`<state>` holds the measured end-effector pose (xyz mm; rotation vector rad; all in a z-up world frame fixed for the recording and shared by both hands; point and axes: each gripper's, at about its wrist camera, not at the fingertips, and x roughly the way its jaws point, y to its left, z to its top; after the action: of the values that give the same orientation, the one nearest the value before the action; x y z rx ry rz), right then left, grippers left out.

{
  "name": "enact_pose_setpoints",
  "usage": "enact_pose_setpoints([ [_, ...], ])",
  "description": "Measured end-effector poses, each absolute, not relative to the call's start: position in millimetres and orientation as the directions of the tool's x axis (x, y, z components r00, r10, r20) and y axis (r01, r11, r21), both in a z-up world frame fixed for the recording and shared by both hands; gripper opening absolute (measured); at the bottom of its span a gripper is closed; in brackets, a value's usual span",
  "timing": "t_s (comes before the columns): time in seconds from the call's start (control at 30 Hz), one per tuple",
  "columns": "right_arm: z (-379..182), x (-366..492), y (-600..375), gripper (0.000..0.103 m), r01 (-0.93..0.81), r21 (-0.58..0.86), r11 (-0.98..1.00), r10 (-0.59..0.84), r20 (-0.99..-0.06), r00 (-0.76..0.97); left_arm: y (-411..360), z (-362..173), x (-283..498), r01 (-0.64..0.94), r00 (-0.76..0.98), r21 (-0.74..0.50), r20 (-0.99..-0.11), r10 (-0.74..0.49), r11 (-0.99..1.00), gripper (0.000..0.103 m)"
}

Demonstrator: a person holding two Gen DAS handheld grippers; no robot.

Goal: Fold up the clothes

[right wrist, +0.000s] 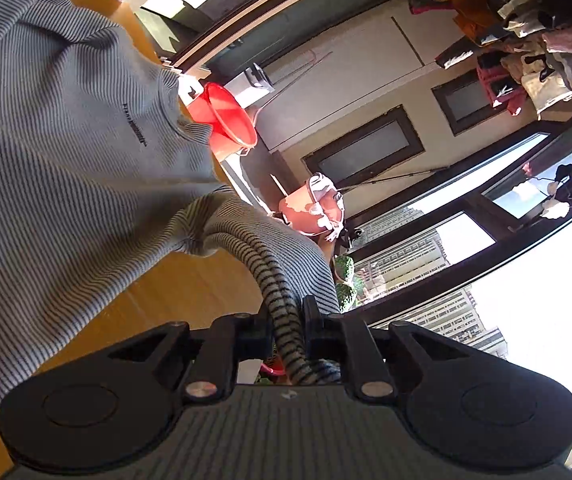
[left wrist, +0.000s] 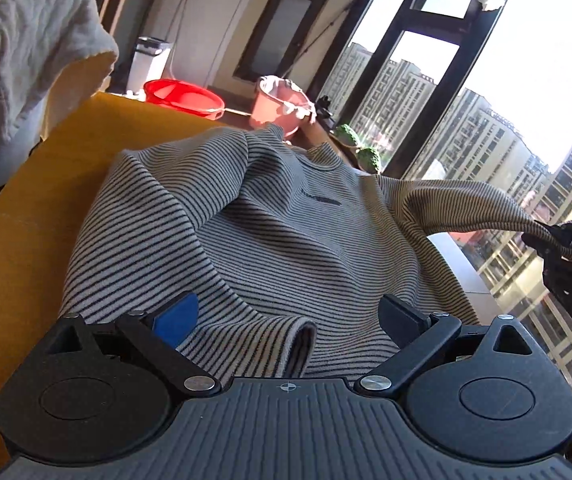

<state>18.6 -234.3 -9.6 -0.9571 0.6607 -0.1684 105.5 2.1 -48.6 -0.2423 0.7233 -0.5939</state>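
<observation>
a grey, dark-striped sweater (left wrist: 270, 216) lies rumpled, chest up, on a yellow-brown table (left wrist: 30, 208); one sleeve (right wrist: 286, 320) stretches sideways, lifted off the tabletop.

A yellow-brown wooden table (left wrist: 86, 140) fills the ground ahead of the jaws and to their left. Beyond its far edge stand a red plastic basin (left wrist: 184, 98), a pink bucket (left wrist: 282, 106) with cloth draped over its rim, and a silver pedal bin (left wrist: 148, 64) against a cream wall (left wrist: 214, 12) with a dark-framed frosted panel (left wrist: 282, 32). Right of the jaws, tall dark-framed windows (left wrist: 414, 60) show sunlit high-rise blocks (left wrist: 486, 140); two small round green plants (left wrist: 360, 148) sit on the sill. Far left, a white towel (left wrist: 34, 36) hangs over something. In the right wrist view, laundry hangs overhead (right wrist: 526, 40). Strong daylight falls across the room.
</observation>
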Motion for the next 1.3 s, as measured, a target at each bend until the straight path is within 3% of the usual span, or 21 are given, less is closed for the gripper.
enact_pose_setpoints([
  [0.07, -31, -11, -214, 0.027, -0.309, -0.676, 0.669, -0.287, -0.619, 0.731, 7, -46, 102, 0.429, 0.596, -0.381, -0.562, -0.574, 0.819, 0.100],
  [0.1, -30, -23, -209, 0.036, -0.333, -0.612, 0.717, -0.226, -0.657, 0.719, 9, -45, 99, 0.428, 0.599, -0.366, -0.570, -0.563, 0.826, 0.100],
  [0.17, -18, -37, -209, 0.040, -0.313, -0.472, 0.824, -0.123, -0.688, 0.715, 15, -41, 93, 0.421, 0.610, -0.347, -0.576, -0.544, 0.838, 0.102],
  [0.27, 5, -42, -228, 0.060, -0.200, -0.217, 0.956, 0.005, -0.665, 0.747, 19, -39, 86, 0.432, 0.607, -0.379, -0.549, -0.575, 0.818, 0.103],
  [0.37, 12, -33, -256, 0.064, -0.063, 0.130, 0.989, 0.129, -0.593, 0.795, 15, -46, 84, 0.406, 0.619, -0.380, -0.554, -0.556, 0.831, 0.103],
  [0.47, 14, -26, -258, 0.066, -0.044, 0.295, 0.954, 0.195, -0.506, 0.840, 13, -49, 76, 0.373, 0.645, -0.365, -0.558, -0.521, 0.853, 0.103],
  [0.53, 7, -16, -255, 0.077, -0.063, 0.374, 0.925, 0.265, -0.518, 0.813, 10, -49, 70, 0.346, 0.660, -0.358, -0.563, -0.496, 0.867, 0.103],
  [0.67, -29, -4, -245, 0.077, 0.003, 0.296, 0.955, 0.201, -0.659, 0.725, 5, -47, 56, 0.300, 0.681, -0.325, -0.585, -0.440, 0.897, 0.103],
  [0.87, -36, 10, -252, 0.074, 0.038, 0.217, 0.976, 0.115, -0.646, 0.754, -11, -43, 48, 0.283, 0.672, -0.261, -0.633, -0.385, 0.923, 0.103],
  [1.0, -42, 6, -230, 0.074, -0.008, 0.015, 1.000, 0.016, -0.645, 0.764, -19, -41, 40, 0.258, 0.676, -0.217, -0.656, -0.336, 0.941, 0.103],
  [1.07, -41, 4, -226, 0.081, -0.005, -0.060, 0.998, -0.035, -0.633, 0.773, -21, -39, 35, 0.252, 0.677, -0.198, -0.664, -0.318, 0.947, 0.103],
  [1.13, -41, 9, -229, 0.095, 0.040, -0.123, 0.992, -0.110, -0.635, 0.765, -22, -38, 29, 0.247, 0.678, -0.177, -0.670, -0.301, 0.953, 0.103],
  [1.2, -40, 9, -240, 0.097, 0.087, -0.118, 0.989, -0.143, -0.635, 0.759, -19, -35, 21, 0.250, 0.679, -0.184, -0.667, -0.308, 0.950, 0.103],
  [1.3, -25, -15, -252, 0.097, 0.147, 0.001, 0.989, -0.117, -0.598, 0.793, -5, -27, 1, 0.252, 0.697, -0.222, -0.633, -0.336, 0.942, 0.103],
])
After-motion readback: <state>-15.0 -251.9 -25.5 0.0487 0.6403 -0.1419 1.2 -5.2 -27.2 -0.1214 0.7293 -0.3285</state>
